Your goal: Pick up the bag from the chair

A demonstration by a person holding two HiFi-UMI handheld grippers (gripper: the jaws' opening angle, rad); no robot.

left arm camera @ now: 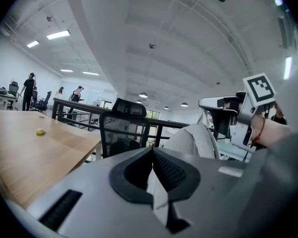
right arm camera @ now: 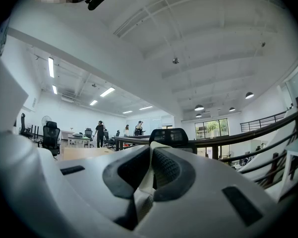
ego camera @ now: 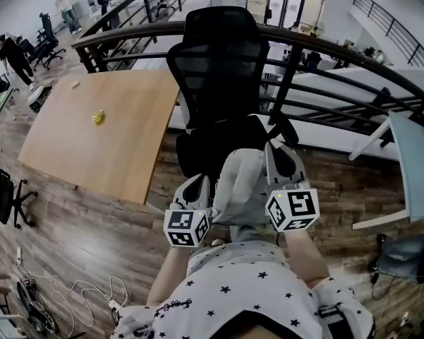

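The person stands at the black mesh chair (ego camera: 219, 69) in the middle of the head view, a gripper in each hand. The pale grey bag (ego camera: 241, 182) hangs between the two grippers, low in the centre of the frame, in front of the chair's seat. It hides the front of the seat, so I cannot tell whether it touches the seat.

The left gripper (ego camera: 195, 189) has its jaws pressed together on a thin pale strip of the bag. In its own view the left gripper (left arm camera: 152, 155) shows that sliver between the dark pads, and the bag's bulk (left arm camera: 191, 142) is just right of centre. The right gripper (ego camera: 281, 162) also pinches the bag, with a fold of beige fabric (right arm camera: 145, 182) caught between its closed jaws.

A dark curved railing (ego camera: 353, 55) runs right behind the chair's back. The wooden worktop (ego camera: 102, 140) sits beside the chair at left, carrying a small yellow thing (ego camera: 98, 118). People (ego camera: 14, 56) stand at the upper left. Loose cables (ego camera: 70, 288) lie on the plank floor at lower left.
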